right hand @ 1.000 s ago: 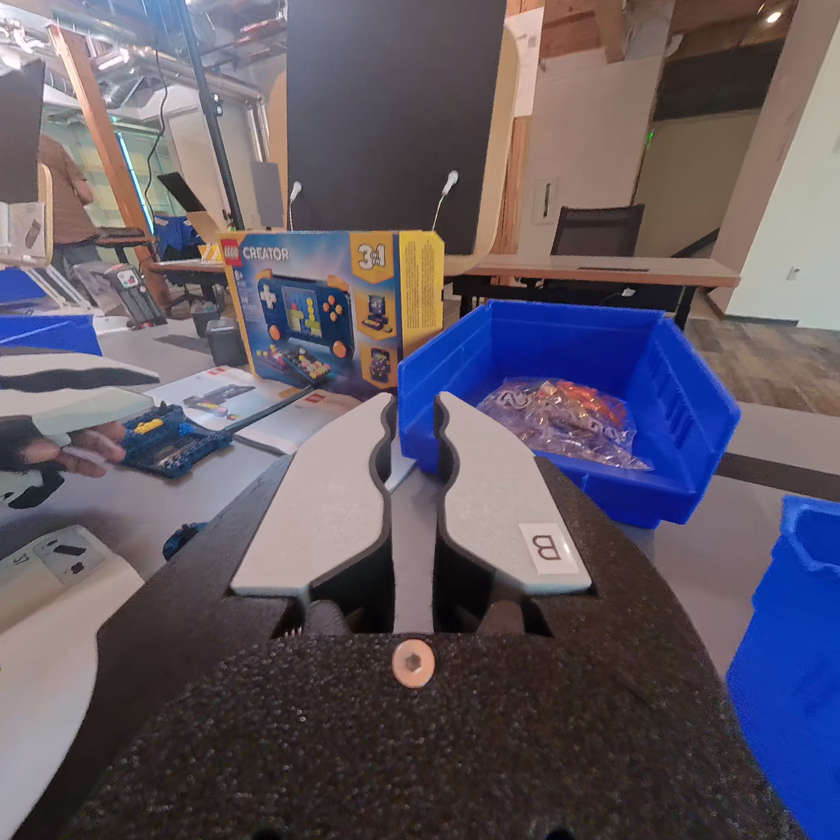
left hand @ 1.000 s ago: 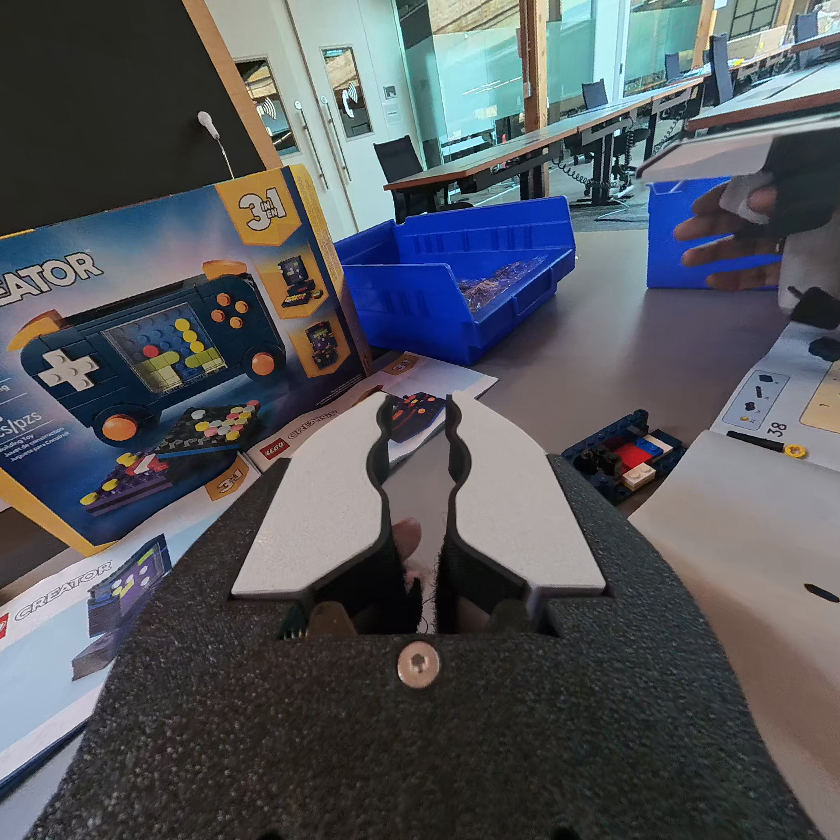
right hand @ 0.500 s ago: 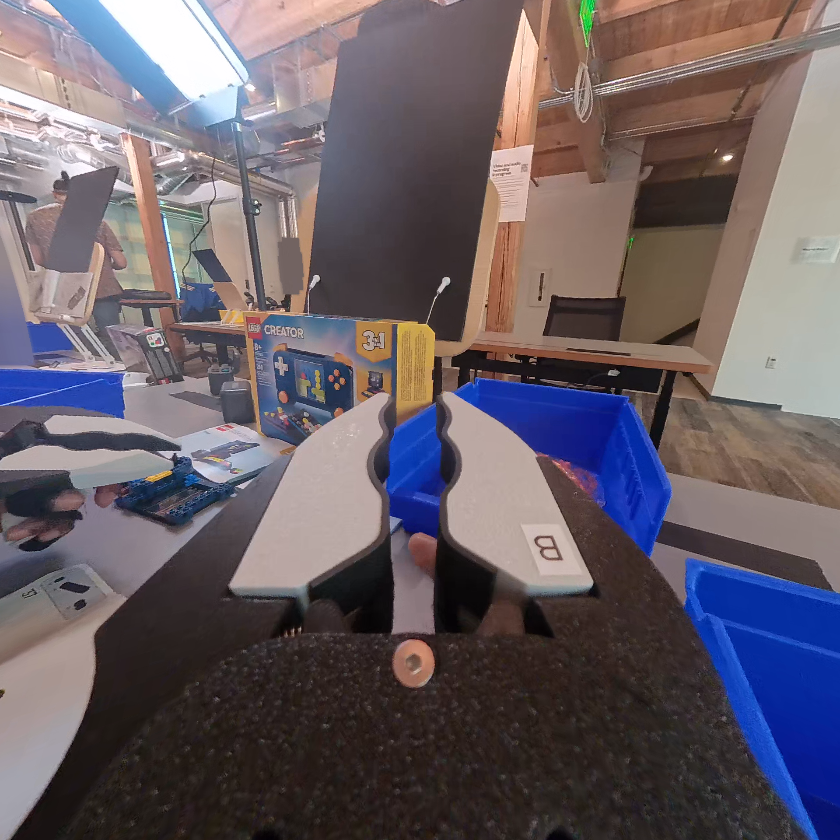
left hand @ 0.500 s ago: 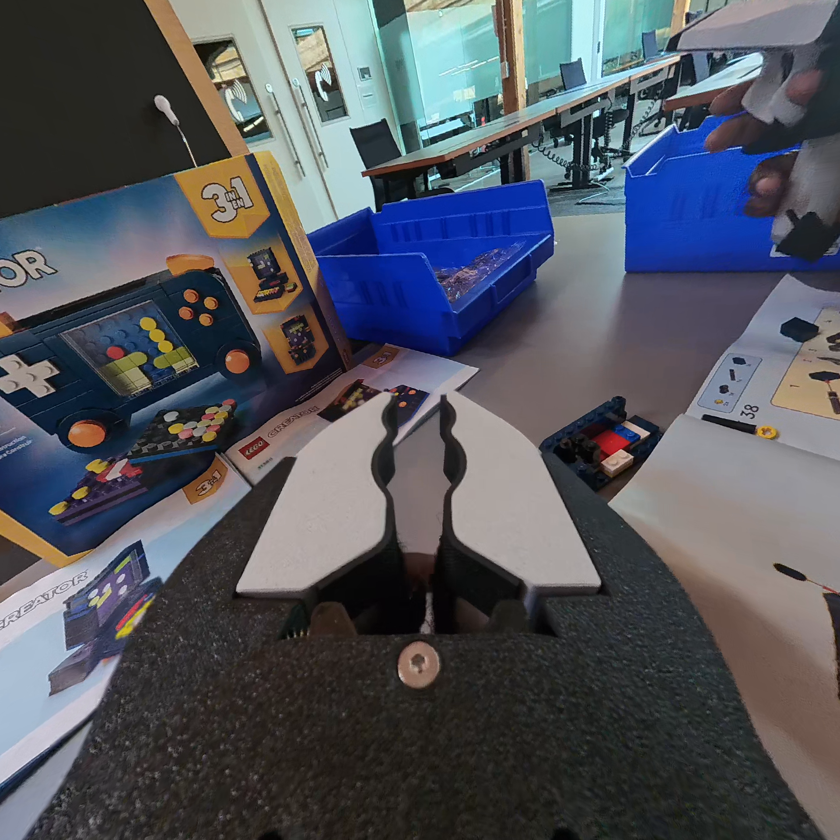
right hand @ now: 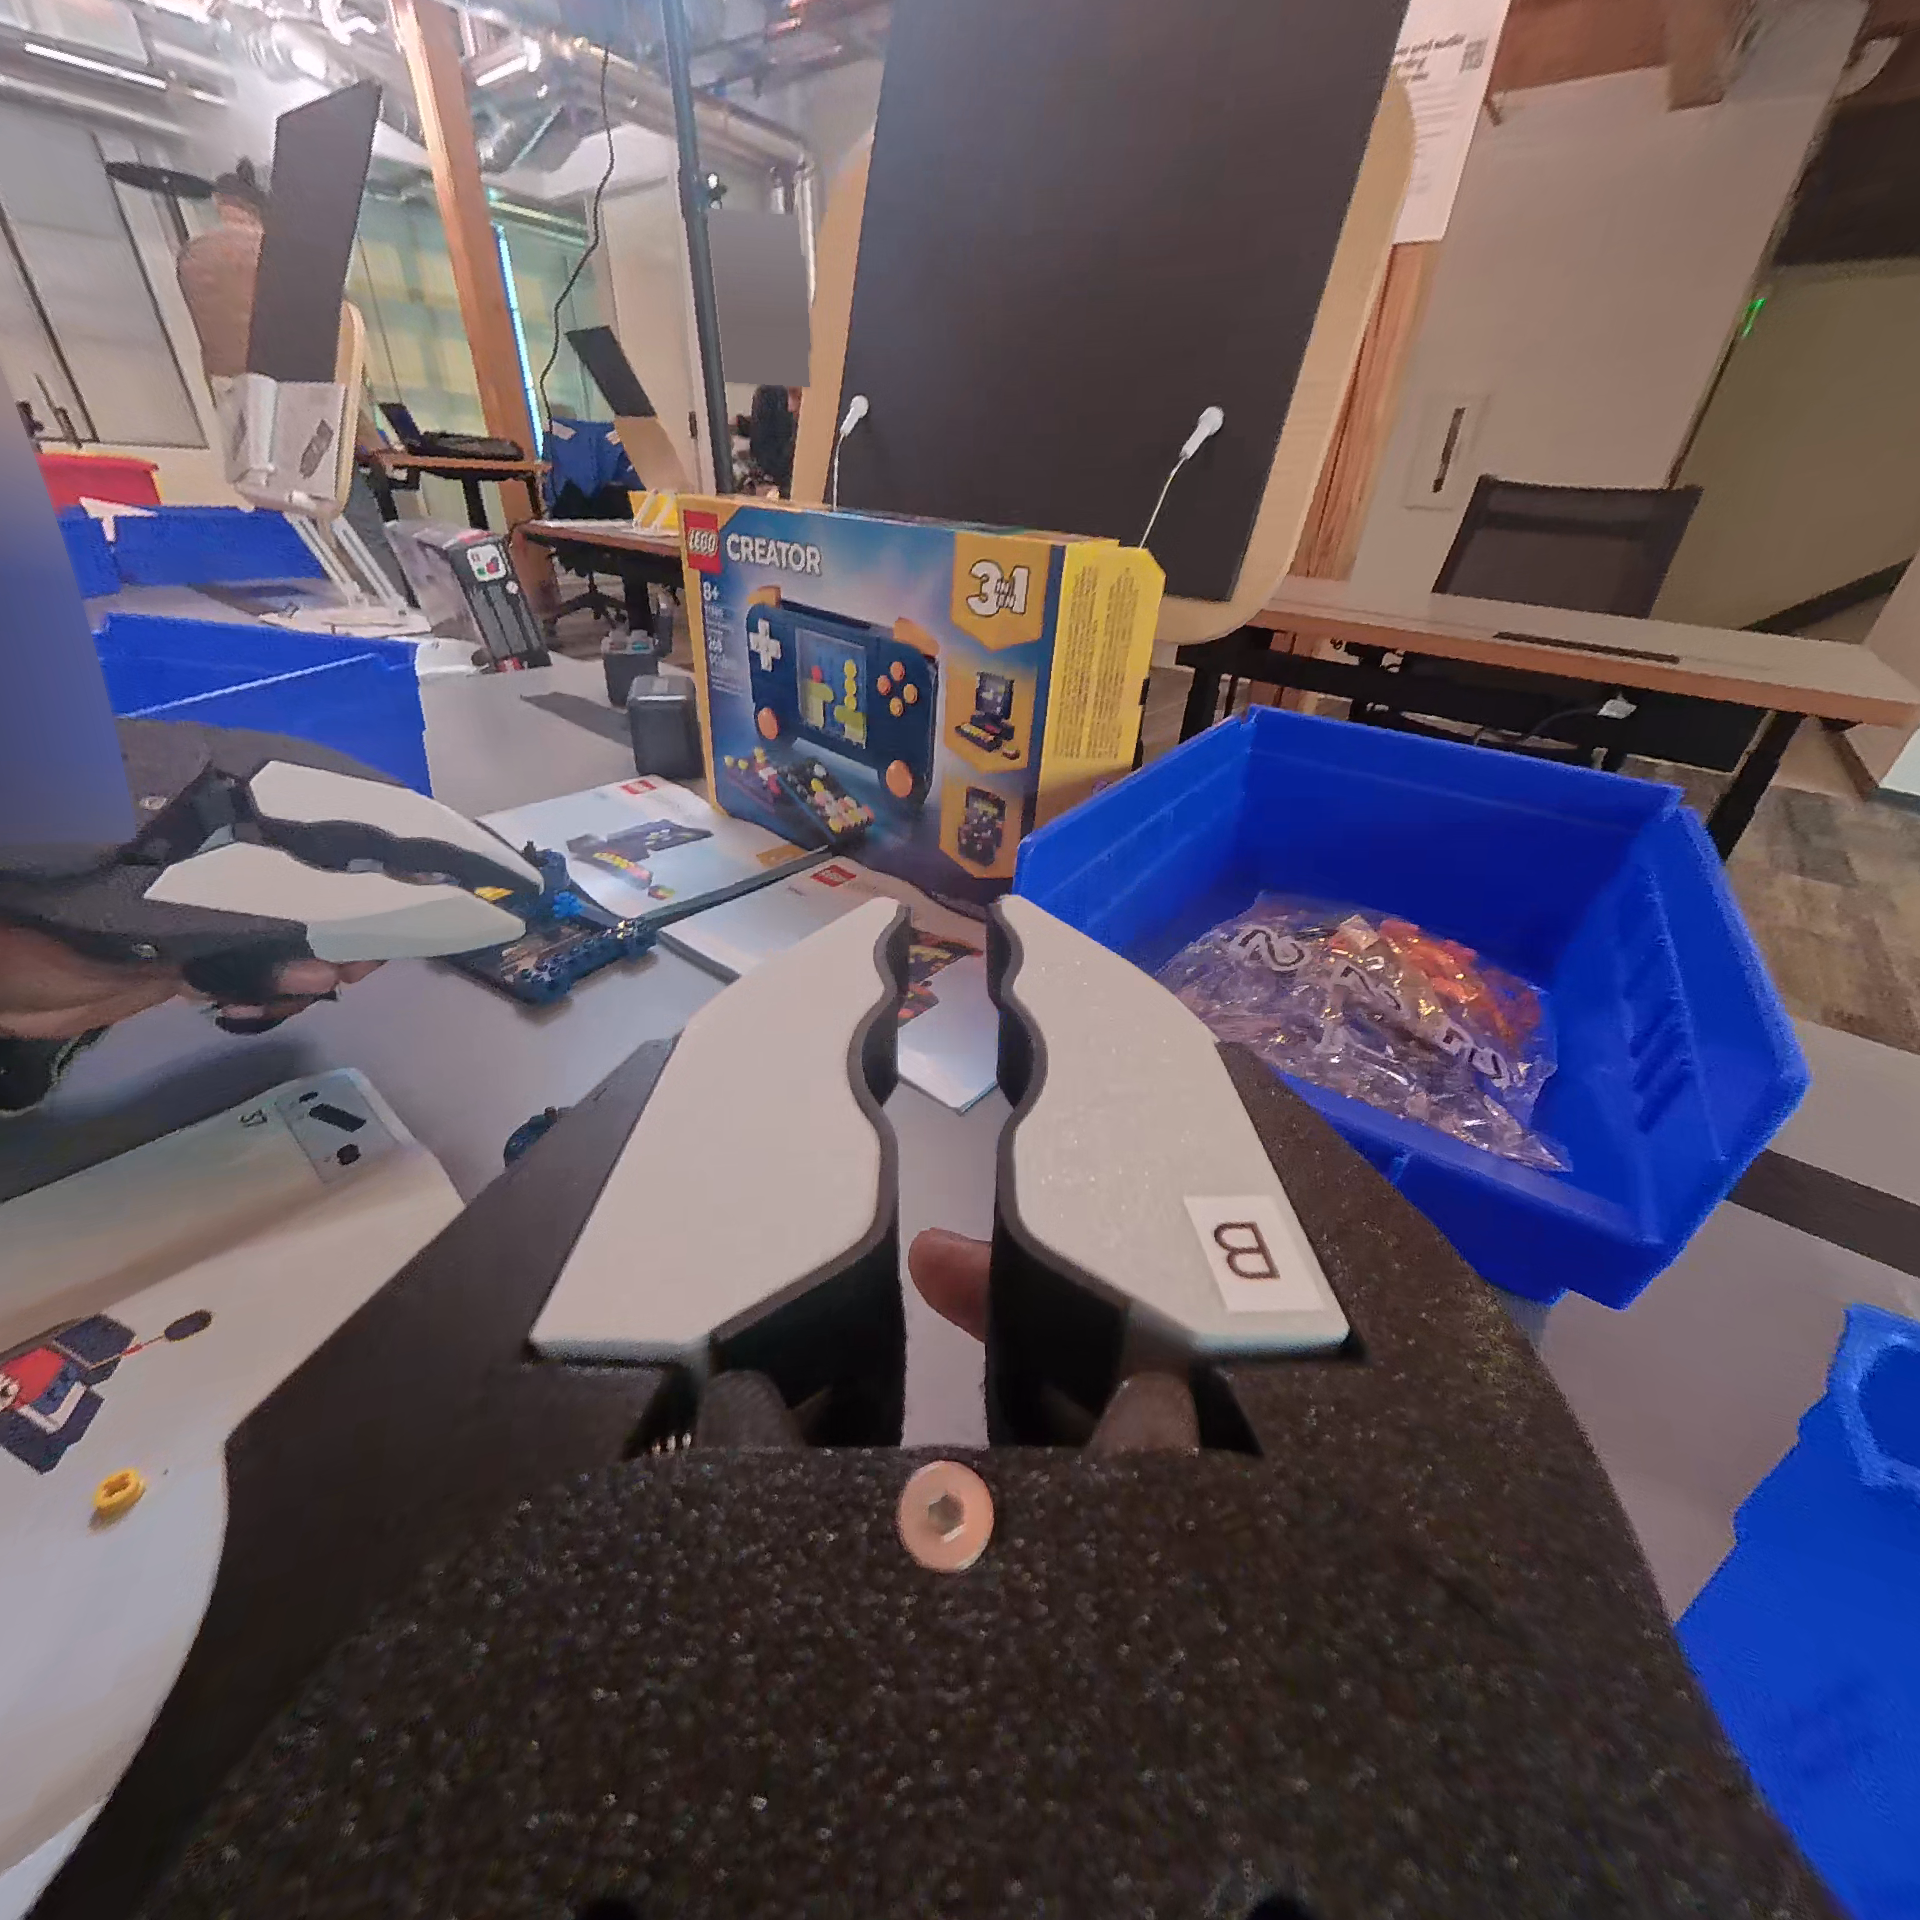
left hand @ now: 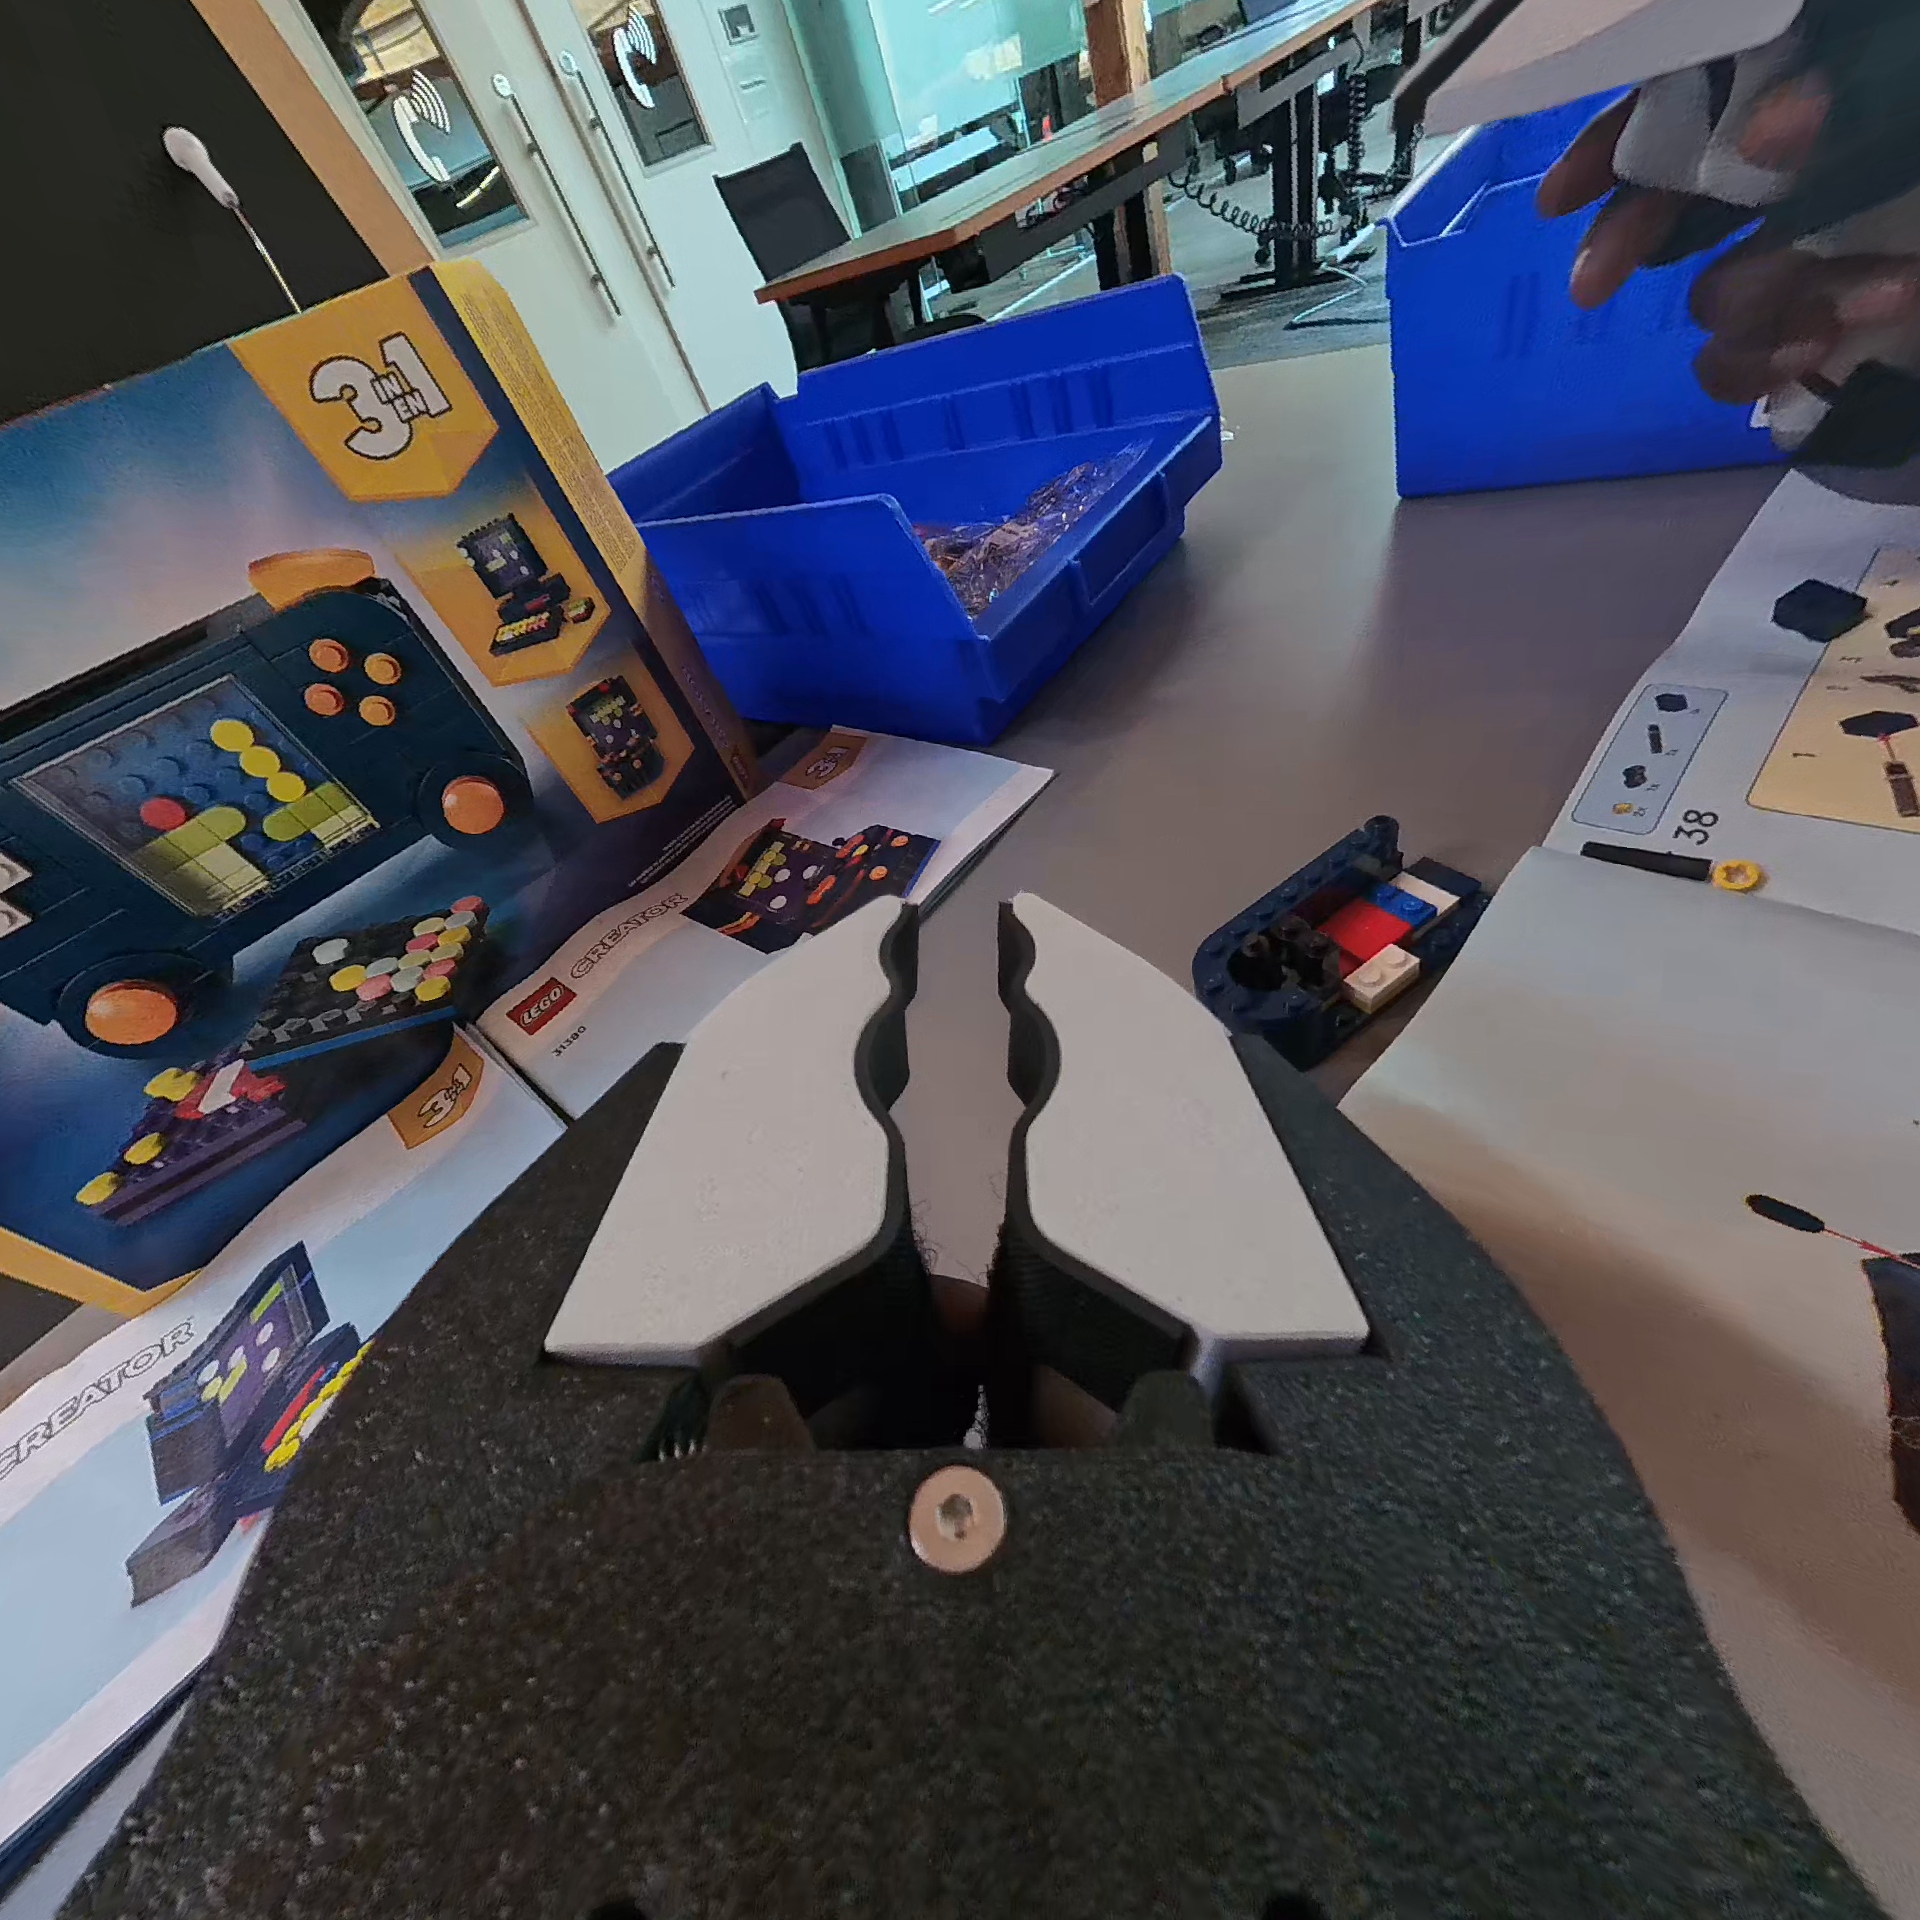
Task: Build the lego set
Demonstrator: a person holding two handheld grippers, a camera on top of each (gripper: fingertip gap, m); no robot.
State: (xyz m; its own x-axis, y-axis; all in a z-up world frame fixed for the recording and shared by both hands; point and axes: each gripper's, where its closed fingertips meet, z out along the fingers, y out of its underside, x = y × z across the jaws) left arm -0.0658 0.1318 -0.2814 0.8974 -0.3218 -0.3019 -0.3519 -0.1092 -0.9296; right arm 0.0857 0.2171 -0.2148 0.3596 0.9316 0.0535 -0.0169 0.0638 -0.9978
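Observation:
My left gripper (left hand: 958, 909) is open by a narrow gap with nothing between its fingers. It hovers over the grey table (left hand: 1299, 675), with a small dark blue brick build (left hand: 1340, 940) with red, white and blue bricks just to its right. My right gripper (right hand: 945, 909) is also open by a narrow gap and empty; a fingertip shows under its fingers. It points at a booklet (right hand: 935, 997) beside a blue bin (right hand: 1455, 831) holding a clear bag of pieces (right hand: 1371, 997). The left gripper also shows in the right wrist view (right hand: 520, 904), in front of a larger dark blue brick build (right hand: 551, 951).
A toy set box (left hand: 260, 727) stands at the back left, with booklets (left hand: 790, 883) lying in front of it. An open instruction booklet (left hand: 1662, 1091) lies at the right with a small yellow round piece (left hand: 1737, 875) on it. A second blue bin (left hand: 1538, 343) stands far right. Spacing between my two grippers at the tips: around 20 cm.
The left fingers have closed in slightly on nothing. The right gripper tilted upward and has come back down toward the table. The hand with the right gripper has moved up and right in the left view.

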